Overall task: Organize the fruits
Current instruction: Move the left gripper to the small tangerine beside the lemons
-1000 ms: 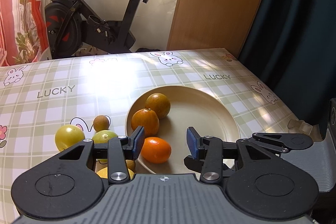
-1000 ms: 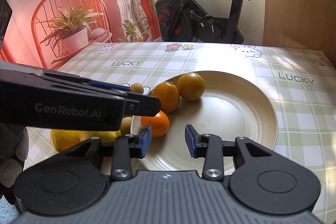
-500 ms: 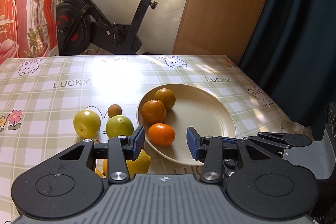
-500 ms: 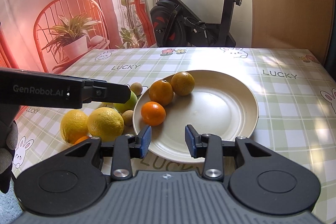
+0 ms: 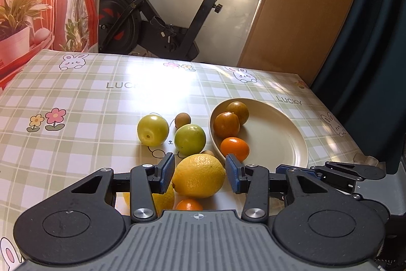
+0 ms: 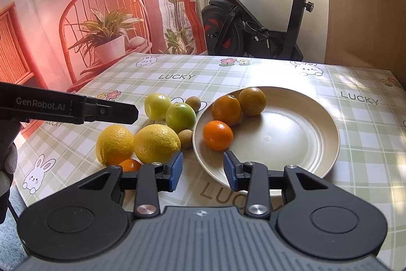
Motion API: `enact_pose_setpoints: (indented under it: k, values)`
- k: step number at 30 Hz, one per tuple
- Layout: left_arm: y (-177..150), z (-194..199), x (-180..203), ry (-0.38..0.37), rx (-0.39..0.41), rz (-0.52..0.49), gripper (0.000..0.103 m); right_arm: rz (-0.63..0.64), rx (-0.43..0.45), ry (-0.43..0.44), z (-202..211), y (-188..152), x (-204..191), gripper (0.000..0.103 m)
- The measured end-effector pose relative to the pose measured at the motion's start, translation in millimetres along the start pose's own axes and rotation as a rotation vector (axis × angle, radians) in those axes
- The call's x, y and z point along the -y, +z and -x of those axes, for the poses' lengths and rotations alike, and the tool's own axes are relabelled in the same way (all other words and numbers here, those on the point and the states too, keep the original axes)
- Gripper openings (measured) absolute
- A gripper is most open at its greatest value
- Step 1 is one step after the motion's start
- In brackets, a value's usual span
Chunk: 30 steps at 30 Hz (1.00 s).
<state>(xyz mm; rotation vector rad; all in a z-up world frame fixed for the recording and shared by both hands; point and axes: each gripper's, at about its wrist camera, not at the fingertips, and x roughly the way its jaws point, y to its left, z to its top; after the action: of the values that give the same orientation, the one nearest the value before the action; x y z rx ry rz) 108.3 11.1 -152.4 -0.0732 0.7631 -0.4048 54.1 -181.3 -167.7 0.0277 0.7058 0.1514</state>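
Observation:
A cream plate holds three oranges along its left side. Left of it on the checked cloth lie two lemons, two yellow-green round fruits, two small brown fruits and a small orange. My left gripper is open and hangs above the nearer lemon, which shows between the pads with gaps on both sides. One of its fingers reaches in from the left in the right wrist view. My right gripper is open and empty above the plate's near left rim.
The table's right edge runs close to the plate, with a dark curtain beyond it. An exercise bike stands behind the far edge. A gloved hand shows at the left, holding the left gripper.
My left gripper has drawn back and to the left, from over the plate's oranges to over the lemons. My right gripper has pulled back slightly from the plate.

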Motion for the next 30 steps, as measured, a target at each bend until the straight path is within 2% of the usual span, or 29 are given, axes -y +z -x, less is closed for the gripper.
enact_pose_setpoints:
  k: [9, 14, 19, 26, 30]
  values:
    - [-11.1, 17.0, -24.3, 0.042, 0.001, 0.054, 0.046, 0.048, -0.022, 0.038, -3.5, -4.3, -20.2, 0.039]
    - [-24.5, 15.7, -35.4, 0.042, -0.028, 0.095, 0.046, 0.078, -0.035, 0.062, -8.0, -6.2, -33.1, 0.039]
    - [-32.1, 11.6, -38.9, 0.014, -0.049, 0.118, 0.046, 0.12, -0.063, 0.085, -15.5, -9.0, -43.8, 0.039]
    - [-34.0, 3.7, -29.7, -0.061, -0.075, 0.103, 0.046, 0.177, -0.091, 0.126, -25.1, -10.8, -60.6, 0.039]
    - [-37.4, -0.6, -29.7, -0.071, -0.092, 0.103, 0.046, 0.206, -0.098, 0.149, -28.5, -10.9, -68.0, 0.039]
